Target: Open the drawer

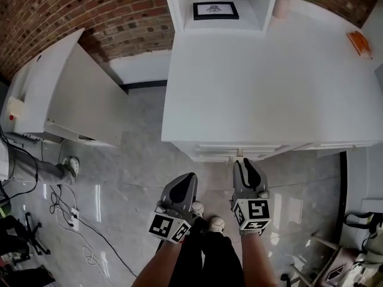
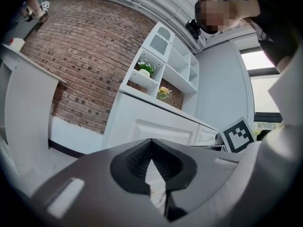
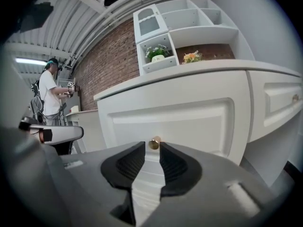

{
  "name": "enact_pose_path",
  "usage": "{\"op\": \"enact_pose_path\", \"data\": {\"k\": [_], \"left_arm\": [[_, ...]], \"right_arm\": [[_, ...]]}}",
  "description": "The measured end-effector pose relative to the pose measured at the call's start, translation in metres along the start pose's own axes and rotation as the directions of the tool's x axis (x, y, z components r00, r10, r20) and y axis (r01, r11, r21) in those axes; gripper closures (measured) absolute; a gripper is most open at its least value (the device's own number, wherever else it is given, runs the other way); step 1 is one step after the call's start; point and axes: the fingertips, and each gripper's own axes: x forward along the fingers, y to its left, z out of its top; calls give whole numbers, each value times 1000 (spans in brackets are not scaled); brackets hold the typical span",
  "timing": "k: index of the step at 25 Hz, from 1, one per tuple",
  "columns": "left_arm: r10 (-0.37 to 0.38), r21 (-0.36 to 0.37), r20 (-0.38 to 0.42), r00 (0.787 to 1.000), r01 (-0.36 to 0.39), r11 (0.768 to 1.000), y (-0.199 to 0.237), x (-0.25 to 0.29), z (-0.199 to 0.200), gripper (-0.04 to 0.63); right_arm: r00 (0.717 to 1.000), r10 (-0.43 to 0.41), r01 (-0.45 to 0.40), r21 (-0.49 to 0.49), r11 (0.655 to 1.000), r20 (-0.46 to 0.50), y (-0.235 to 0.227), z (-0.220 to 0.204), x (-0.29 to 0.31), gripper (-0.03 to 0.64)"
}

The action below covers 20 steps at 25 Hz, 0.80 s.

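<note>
The white cabinet stands in front of me, with its top drawer front facing my grippers. In the right gripper view a small brass knob sticks out of the panelled drawer front. My right gripper is open, and the knob sits right at the gap between its fingertips, with neither pad pressing on it. In the head view the right gripper reaches up to the drawer edge. My left gripper hangs a little lower and to the left, off the cabinet. Its jaws are shut on nothing.
A white desk stands to the left, with cables on the grey floor beside it. Shelves above the cabinet hold a framed picture and plants. A person stands far off at the left. A chair sits at the lower right.
</note>
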Motion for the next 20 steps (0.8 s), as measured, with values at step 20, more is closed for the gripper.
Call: {"op": "enact_pose_path", "data": {"k": [20], "left_arm": [[5,-20,15,1000,-5,1000,13,-2,-11,594]], "right_arm": [[991,-128,127,30,991,42,-8,2,29,531]]}}
